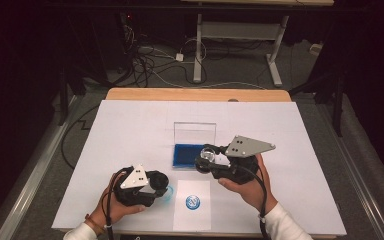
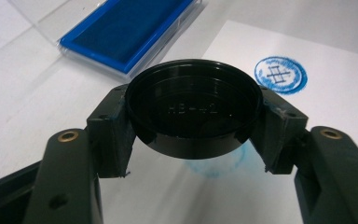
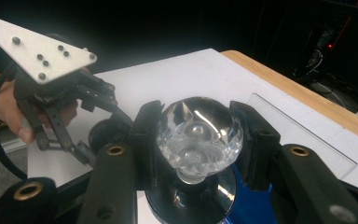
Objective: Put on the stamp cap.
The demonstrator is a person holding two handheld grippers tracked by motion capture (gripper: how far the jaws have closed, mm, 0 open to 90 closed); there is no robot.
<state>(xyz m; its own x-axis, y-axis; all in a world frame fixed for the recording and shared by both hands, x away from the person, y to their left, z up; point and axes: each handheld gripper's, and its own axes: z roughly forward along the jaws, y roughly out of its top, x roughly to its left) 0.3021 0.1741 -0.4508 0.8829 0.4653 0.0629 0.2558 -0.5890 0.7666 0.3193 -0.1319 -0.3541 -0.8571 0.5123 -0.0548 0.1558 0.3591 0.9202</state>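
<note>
A round stamp with a clear crystal knob point(image 3: 199, 133) and a black base point(image 3: 191, 203) sits between the jaws of my right gripper point(image 3: 198, 137), which is shut on the knob. In the high view the right gripper point(image 1: 207, 159) holds it just above the blue ink pad point(image 1: 186, 156). My left gripper point(image 2: 193, 128) is shut on a black round cap point(image 2: 193, 109), hollow side up, above a white paper sheet point(image 2: 335, 98). The paper bears a crisp blue round print point(image 2: 280, 75). A fainter blue smear point(image 2: 219, 165) lies under the cap. The left gripper point(image 1: 161, 189) is at the paper's left edge.
The ink pad's clear lid point(image 1: 195, 132) stands upright behind the pad. A white mat point(image 1: 130, 130) covers the wooden table point(image 1: 195, 94). Cables and desk legs lie on the floor beyond. The other hand's grey plate point(image 3: 37, 44) is to the left in the right gripper view.
</note>
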